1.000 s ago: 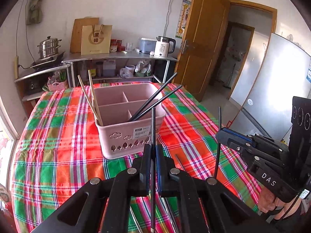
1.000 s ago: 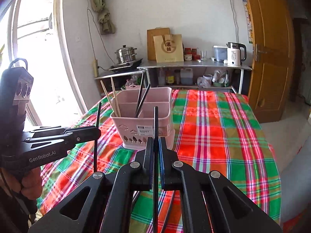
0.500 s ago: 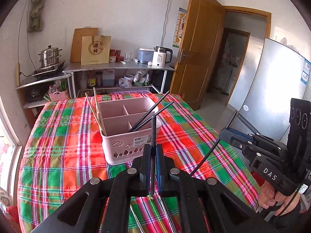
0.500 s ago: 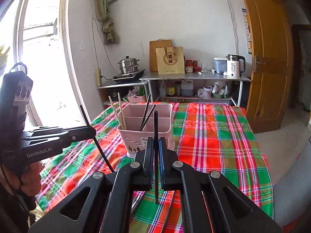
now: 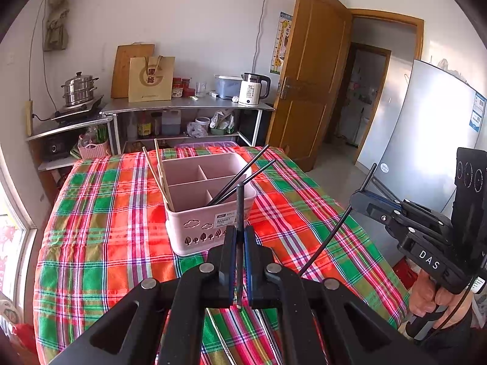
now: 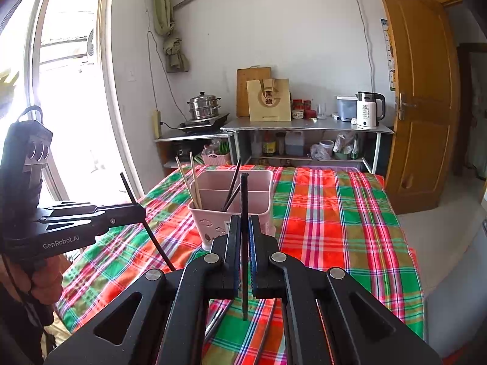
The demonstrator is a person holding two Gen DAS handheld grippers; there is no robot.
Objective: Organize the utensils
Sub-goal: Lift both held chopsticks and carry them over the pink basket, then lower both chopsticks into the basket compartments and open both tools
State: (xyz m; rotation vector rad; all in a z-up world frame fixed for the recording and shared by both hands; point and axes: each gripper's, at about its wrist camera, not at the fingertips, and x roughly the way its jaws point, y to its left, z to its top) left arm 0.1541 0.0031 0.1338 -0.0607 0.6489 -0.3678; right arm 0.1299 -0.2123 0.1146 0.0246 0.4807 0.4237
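The surface [image 5: 100, 213], spread with a red, green and white plaid cloth, fills the middle of both views. On it, at 12 o'clock from the left claw [image 5: 239, 261], stands a pink divided basket [image 5: 210, 213] whose front sticker reads "BASKET". Two pale wooden chopsticks [image 5: 158, 176] lean out of its 9 o'clock side, and two black chopsticks [image 5: 243, 176] lean toward 2 o'clock.

The left claw is pinched narrow on one black chopstick [image 5: 240, 213], held upright in front of the basket. At 3 o'clock in the left view, the right claw [image 6: 242, 258], its body marked "DAS", grips a second black chopstick [image 6: 243, 213] the same way; seen from the left, this one tilts. In the right view, the left claw's body at 9 o'clock reads "GenRobot.AI".

Behind the surface at 12 o'clock, a white kettle [image 5: 254, 89] on the shelf shows "55".
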